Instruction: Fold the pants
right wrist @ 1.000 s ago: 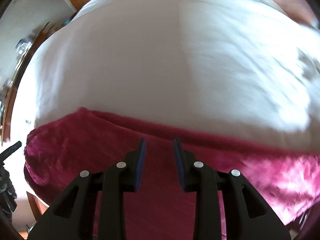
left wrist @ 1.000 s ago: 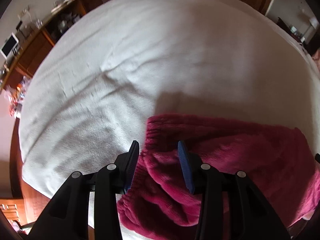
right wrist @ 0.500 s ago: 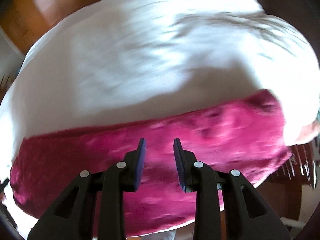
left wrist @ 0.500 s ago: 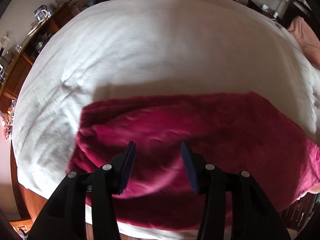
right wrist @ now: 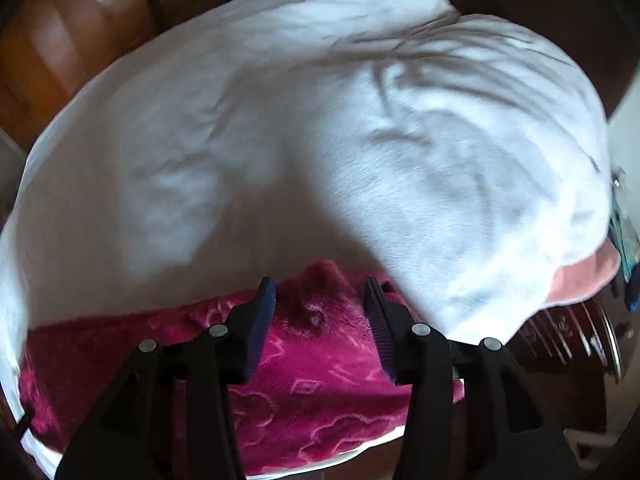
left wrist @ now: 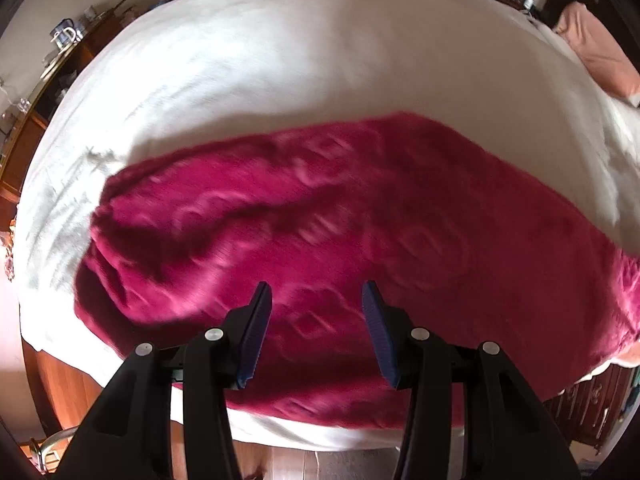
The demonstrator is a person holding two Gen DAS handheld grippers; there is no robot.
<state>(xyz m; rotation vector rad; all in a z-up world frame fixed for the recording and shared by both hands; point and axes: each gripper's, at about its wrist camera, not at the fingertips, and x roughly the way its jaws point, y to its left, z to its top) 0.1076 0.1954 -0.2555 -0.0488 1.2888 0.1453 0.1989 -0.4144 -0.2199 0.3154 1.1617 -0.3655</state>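
We see the pants (left wrist: 360, 220) lying long side-to-side along the near edge of the bed (left wrist: 300, 60). Our left gripper (left wrist: 316, 300) and right gripper (right wrist: 320, 292) have just opened wider and hang apart above the pants, gripping nothing; a second ago the left one stood at their end.

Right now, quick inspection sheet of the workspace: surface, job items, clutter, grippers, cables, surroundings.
Surface: white bedspread on a bed, wrinkled.
Job's things: magenta embossed fleece pants, lying along the near edge.
Clutter: pink cloth at the far corner.
Grippers: left gripper open above the pants; right gripper open over their end, jaws just opened; nothing held.
Cables: nothing seen.
Surroundings: wooden sideboard with glassware, wood floor.
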